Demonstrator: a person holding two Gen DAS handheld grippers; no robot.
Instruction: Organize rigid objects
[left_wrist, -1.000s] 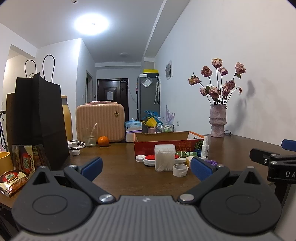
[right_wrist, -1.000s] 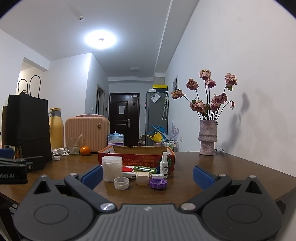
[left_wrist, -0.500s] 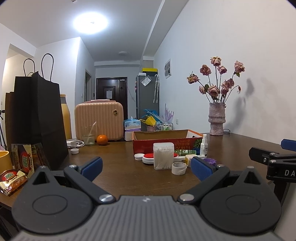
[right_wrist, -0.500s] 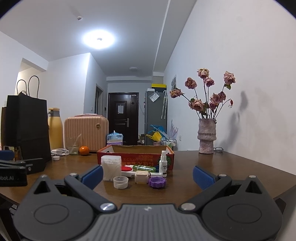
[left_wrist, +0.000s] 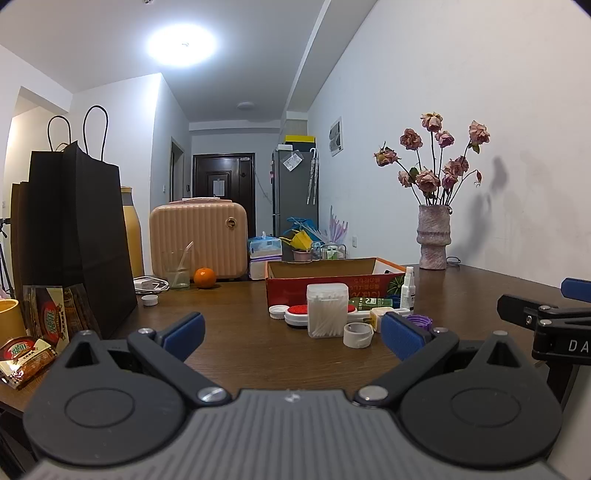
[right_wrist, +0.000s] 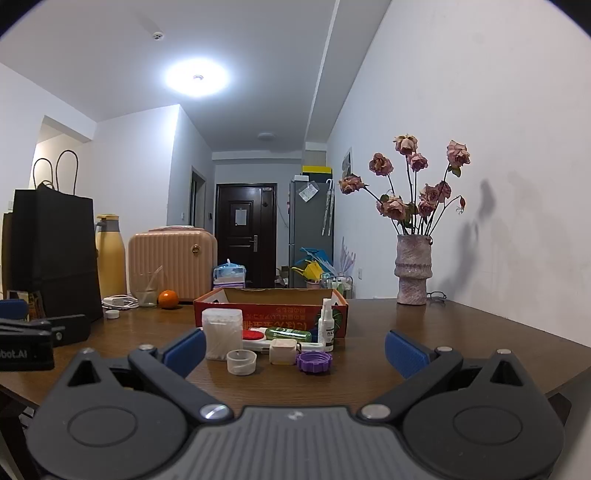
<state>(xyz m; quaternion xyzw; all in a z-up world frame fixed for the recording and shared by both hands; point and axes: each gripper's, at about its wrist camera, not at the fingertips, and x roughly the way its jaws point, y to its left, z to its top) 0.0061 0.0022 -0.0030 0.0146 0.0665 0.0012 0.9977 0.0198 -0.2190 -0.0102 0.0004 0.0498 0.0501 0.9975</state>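
A low red cardboard box (left_wrist: 334, 284) (right_wrist: 271, 308) stands mid-table. In front of it sit a clear box of cotton swabs (left_wrist: 327, 310) (right_wrist: 222, 334), a small white cup (left_wrist: 357, 335) (right_wrist: 241, 362), a cream cube (right_wrist: 283, 351), a purple cap (right_wrist: 314, 361), a white spray bottle (left_wrist: 407, 288) (right_wrist: 326, 325), a green tube (right_wrist: 288, 334) and a red-topped white case (left_wrist: 297, 313). My left gripper (left_wrist: 291, 334) hangs open short of them, nothing between its fingers. My right gripper (right_wrist: 295, 350) is open too, facing the cluster.
A black paper bag (left_wrist: 79, 236), snack packets (left_wrist: 26, 356), a yellow flask (right_wrist: 110, 258), a pink case (left_wrist: 199, 236), a glass (left_wrist: 177, 271) and an orange (left_wrist: 204, 277) fill the left. A vase of dried roses (right_wrist: 413, 273) stands at the right wall. Table edge lies close below both grippers.
Both views have drifted slightly; the objects sit a touch lower and closer in frame. Both grippers stay open and nothing on the table has moved.
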